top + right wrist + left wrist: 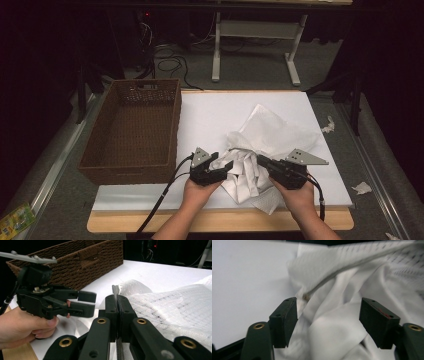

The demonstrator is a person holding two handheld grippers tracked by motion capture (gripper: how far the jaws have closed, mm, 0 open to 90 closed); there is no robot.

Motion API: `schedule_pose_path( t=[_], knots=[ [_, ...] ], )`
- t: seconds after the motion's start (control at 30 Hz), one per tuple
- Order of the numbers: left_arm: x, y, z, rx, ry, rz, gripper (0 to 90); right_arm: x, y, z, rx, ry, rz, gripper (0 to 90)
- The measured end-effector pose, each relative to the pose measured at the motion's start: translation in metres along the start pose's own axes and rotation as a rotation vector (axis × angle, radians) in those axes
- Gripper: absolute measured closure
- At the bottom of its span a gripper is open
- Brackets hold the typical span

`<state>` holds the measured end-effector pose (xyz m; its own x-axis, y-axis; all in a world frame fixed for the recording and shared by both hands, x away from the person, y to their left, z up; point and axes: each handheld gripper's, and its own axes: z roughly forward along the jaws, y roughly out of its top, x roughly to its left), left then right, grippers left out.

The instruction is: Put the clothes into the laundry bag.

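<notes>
Two hand-held grippers met at a crumpled white cloth [260,145] near the front of my white table [210,115]. From the high view, the cloth lay in a loose heap right of the table's middle, its near folds bunched between my two hands, with a mesh-textured layer spread toward the far right.

My left gripper [220,167] sat at the cloth's left edge. Its jaws stood apart, with soft white folds lying between them in the left gripper view [329,322]; the pads did not press on the fabric. A small brass-coloured eyelet or snap [306,297] showed on a hem just past the left jaw.

My right gripper [262,161] reached in from the right. In the right gripper view its jaws were pressed together [116,298], pinching a thin edge of the cloth that stood up between the tips. The mesh layer [170,305] spread to the right of those jaws, and my left hand [22,325] held the other gripper just beside them.

One brown wicker basket [132,127] stood on the table's left side, apart from the cloth.
</notes>
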<state>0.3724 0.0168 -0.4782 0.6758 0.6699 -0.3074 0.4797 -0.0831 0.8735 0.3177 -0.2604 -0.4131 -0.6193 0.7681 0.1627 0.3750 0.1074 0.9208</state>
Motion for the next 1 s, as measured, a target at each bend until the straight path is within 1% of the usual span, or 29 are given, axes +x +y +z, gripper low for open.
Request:
schedule_pose_path(
  t=[0.03, 0.07, 0.1, 0.13, 0.2, 0.23, 0.27, 0.37, 0.43, 0.5, 0.57, 0.67, 0.73, 0.83, 0.9, 1.0],
  knots=[
    [0.003, -0.002, 0.000, 0.028, -0.005, -0.006, 29.8, 0.000, 0.000, 0.000, 0.002, 0.001, -0.001, 89.0],
    [0.004, -0.003, -0.001, 0.042, -0.009, -0.010, 29.6, 0.000, 0.000, 0.000, 0.001, 0.001, -0.003, 89.0],
    [0.004, -0.004, -0.001, 0.048, -0.025, -0.021, 30.8, 0.001, 0.000, 0.001, 0.002, 0.001, -0.003, 89.0],
    [0.003, -0.004, 0.000, 0.055, -0.038, -0.021, 33.6, 0.001, 0.000, 0.001, 0.002, 0.001, -0.003, 89.0],
    [0.000, -0.005, 0.003, 0.096, -0.066, -0.005, 42.0, 0.001, 0.000, 0.001, 0.002, 0.000, -0.003, 89.0],
    [-0.001, -0.005, 0.004, 0.111, -0.064, 0.013, 46.4, 0.001, 0.000, 0.001, 0.003, 0.001, -0.003, 89.0],
    [-0.002, -0.005, 0.004, 0.117, -0.062, 0.022, 50.7, 0.001, 0.000, 0.001, 0.002, 0.000, -0.002, 89.0],
    [-0.001, -0.005, 0.005, 0.126, -0.073, 0.009, 63.6, 0.000, 0.000, 0.001, 0.004, 0.000, -0.002, 89.0],
    [-0.002, -0.005, 0.005, 0.132, -0.079, 0.023, 72.6, 0.000, 0.000, 0.001, 0.005, 0.000, -0.002, 89.0],
    [-0.004, -0.005, 0.005, 0.134, -0.082, 0.046, 79.9, 0.001, -0.001, 0.001, 0.007, -0.001, 0.000, 89.0],
    [-0.007, -0.005, 0.004, 0.127, -0.084, 0.051, 83.4, 0.001, -0.001, 0.001, 0.006, 0.000, -0.001, 89.0],
    [-0.013, -0.001, 0.001, 0.086, -0.096, 0.056, 84.8, 0.001, -0.001, 0.001, 0.004, -0.001, -0.004, 89.0],
    [-0.021, 0.008, -0.004, 0.034, -0.119, 0.067, 85.1, 0.001, -0.001, 0.002, 0.008, -0.002, -0.005, 89.0],
    [-0.036, 0.020, -0.007, -0.019, -0.143, 0.092, 85.3, 0.001, -0.002, 0.003, 0.012, 0.000, -0.005, 89.1],
    [-0.045, 0.028, -0.004, -0.042, -0.160, 0.099, 85.4, 0.002, -0.001, 0.003, 0.012, 0.003, -0.008, 89.1],
    [-0.057, 0.032, 0.008, -0.046, -0.167, 0.120, 85.3, 0.004, -0.001, 0.002, 0.008, 0.011, -0.010, 89.1]
  ],
)
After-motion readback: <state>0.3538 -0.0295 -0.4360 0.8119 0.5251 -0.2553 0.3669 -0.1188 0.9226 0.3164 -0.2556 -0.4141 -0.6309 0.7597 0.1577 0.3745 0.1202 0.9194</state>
